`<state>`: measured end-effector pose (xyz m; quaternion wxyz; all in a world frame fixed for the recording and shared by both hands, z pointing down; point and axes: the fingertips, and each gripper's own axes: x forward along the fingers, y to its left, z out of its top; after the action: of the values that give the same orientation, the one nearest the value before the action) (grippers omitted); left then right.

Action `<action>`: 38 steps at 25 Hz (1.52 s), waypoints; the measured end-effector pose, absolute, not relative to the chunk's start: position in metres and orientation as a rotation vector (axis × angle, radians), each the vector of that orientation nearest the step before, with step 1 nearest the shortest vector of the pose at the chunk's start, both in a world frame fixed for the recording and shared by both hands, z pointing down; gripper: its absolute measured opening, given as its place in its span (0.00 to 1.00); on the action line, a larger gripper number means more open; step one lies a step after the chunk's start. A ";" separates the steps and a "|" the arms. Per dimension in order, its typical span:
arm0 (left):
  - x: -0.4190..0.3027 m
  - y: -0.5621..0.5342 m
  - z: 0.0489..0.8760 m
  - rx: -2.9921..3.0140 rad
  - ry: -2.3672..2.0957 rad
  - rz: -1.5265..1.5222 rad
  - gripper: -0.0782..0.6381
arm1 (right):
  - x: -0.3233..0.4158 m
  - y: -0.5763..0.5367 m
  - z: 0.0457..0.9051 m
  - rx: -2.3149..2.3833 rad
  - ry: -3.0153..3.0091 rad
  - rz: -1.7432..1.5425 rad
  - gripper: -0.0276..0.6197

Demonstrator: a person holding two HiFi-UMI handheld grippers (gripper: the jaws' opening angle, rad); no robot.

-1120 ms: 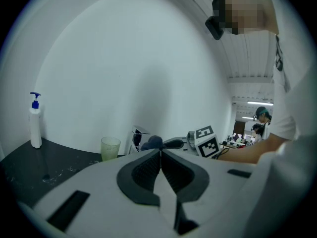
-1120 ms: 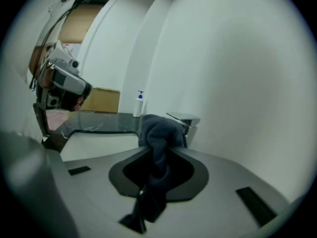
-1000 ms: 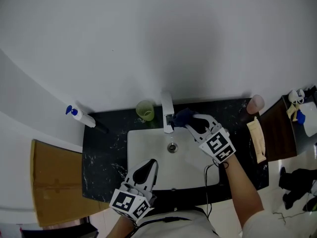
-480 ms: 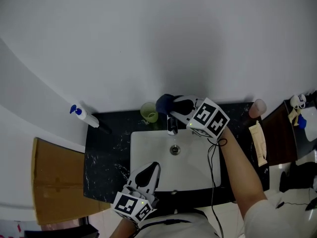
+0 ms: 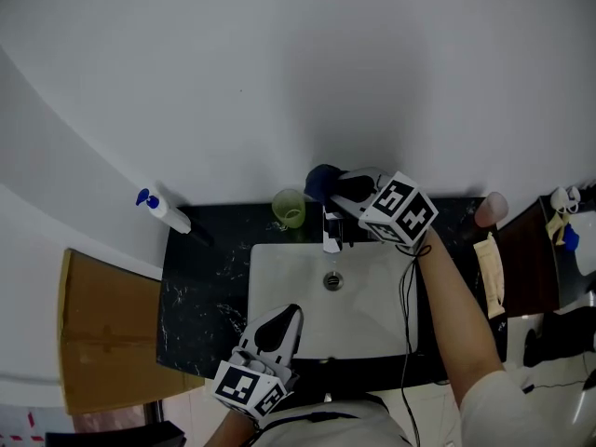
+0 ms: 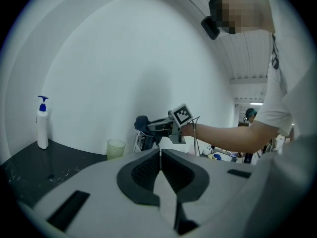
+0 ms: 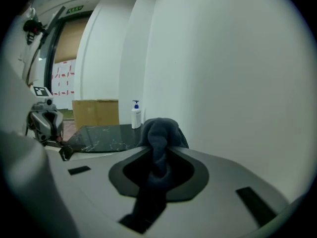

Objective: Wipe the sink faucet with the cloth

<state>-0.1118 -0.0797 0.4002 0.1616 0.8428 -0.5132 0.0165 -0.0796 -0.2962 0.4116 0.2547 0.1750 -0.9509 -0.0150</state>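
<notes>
The cloth, a dark blue wad, now sits just past the top of the faucet, close to the wall. 1 second ago it was at the spout's right side, lower over the sink. The stroke seems to have run from the spout up the body, so part of the faucet is likely wiped. The right gripper pinches the cloth between narrow jaws, the wad bulging past their tips. The left gripper hangs over the sink's front edge, jaws together and empty.
</notes>
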 end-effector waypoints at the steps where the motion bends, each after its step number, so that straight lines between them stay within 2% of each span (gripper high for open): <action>1: -0.111 -0.080 0.401 2.405 -1.464 0.047 0.12 | -0.081 -0.304 0.412 0.499 -2.589 -0.028 0.15; 15: -0.089 -0.095 0.394 2.453 -1.414 0.005 0.12 | -0.072 -0.363 0.416 0.814 -2.579 0.170 0.15; 27: -0.092 -0.089 0.396 2.449 -1.402 -0.001 0.12 | -0.070 -0.273 0.412 0.591 -2.627 0.027 0.15; 38: -0.100 -0.086 0.400 2.442 -1.402 0.035 0.12 | -0.029 -0.307 0.456 1.005 -2.862 0.655 0.15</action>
<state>-0.1003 -0.0861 0.3999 0.1622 0.8557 -0.4912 0.0121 -0.0291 -0.3071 0.4564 0.0190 0.3239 -0.9221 0.2109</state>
